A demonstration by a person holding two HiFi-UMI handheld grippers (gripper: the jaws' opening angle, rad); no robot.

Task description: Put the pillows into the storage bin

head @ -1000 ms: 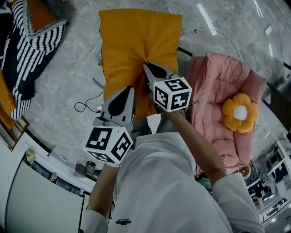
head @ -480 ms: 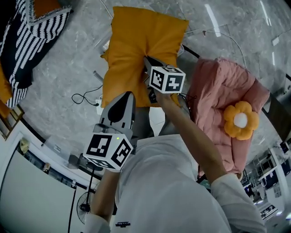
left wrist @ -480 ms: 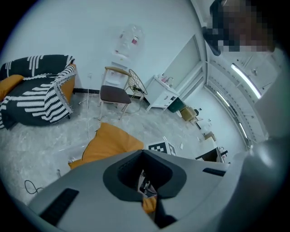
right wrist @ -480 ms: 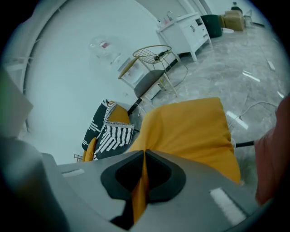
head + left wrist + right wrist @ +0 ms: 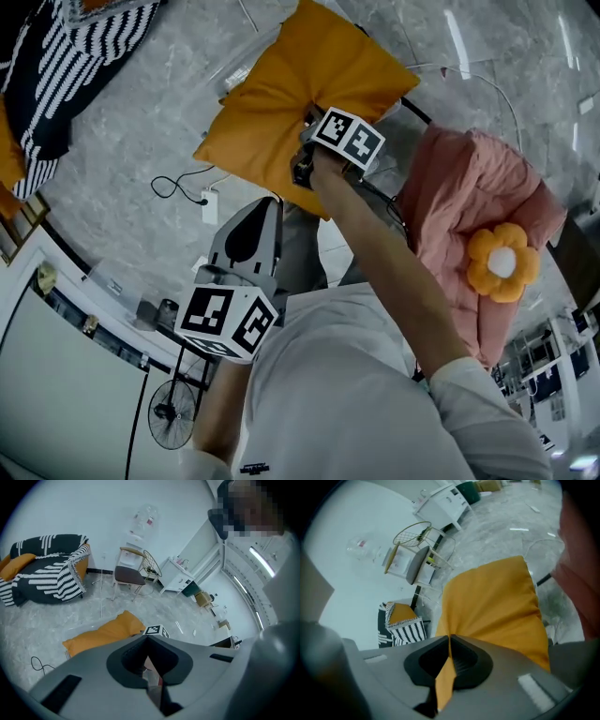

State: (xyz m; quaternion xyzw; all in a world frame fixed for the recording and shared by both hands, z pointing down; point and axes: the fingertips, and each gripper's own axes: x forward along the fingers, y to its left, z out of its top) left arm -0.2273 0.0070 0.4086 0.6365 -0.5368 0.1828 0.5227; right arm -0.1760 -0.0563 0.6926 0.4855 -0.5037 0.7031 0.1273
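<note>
Now the right gripper (image 5: 449,639) pinches the orange pillow (image 5: 497,597); the left gripper (image 5: 147,638) has jaws together.

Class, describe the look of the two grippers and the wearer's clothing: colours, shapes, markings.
The left gripper and right gripper have grey bodies tapering to a point, each with a black teardrop-shaped recess. Each carries a white cube printed with black square markers. The person wears a white short-sleeved shirt.
</note>
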